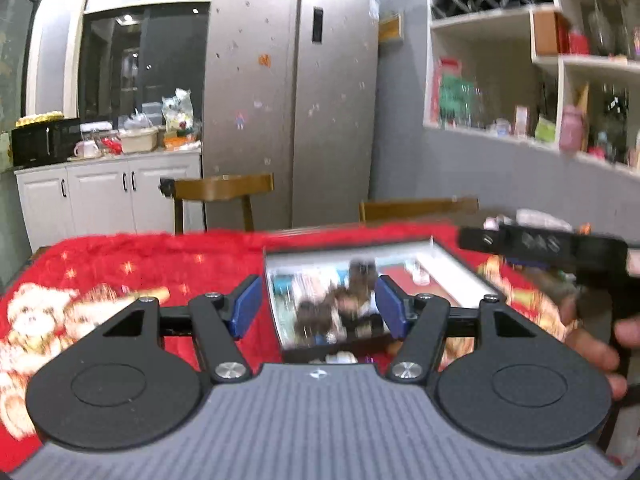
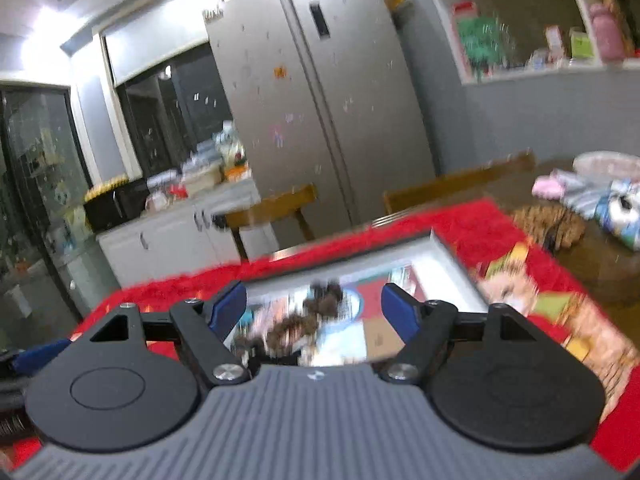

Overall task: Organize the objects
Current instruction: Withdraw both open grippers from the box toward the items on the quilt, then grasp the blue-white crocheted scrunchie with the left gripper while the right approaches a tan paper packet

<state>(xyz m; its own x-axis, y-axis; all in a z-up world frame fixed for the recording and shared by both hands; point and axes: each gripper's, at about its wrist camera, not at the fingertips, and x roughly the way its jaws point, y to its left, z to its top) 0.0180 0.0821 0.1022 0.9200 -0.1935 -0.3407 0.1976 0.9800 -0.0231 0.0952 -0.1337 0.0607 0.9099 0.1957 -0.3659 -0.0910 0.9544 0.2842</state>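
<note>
Both the left gripper (image 1: 316, 306) and the right gripper (image 2: 314, 314) have their blue fingers spread wide and empty above an open box (image 1: 460, 276) of blurred small items lying on the red-blanketed bench (image 1: 140, 256)

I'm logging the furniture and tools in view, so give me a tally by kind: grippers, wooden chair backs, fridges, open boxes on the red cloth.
Grippers: 2, the left gripper and the right gripper, both with jaws open
Wooden chair backs: 2, one and another
Fridges: 1, the fridge
Open boxes on the red cloth: 1, the box
Total: 6
</note>
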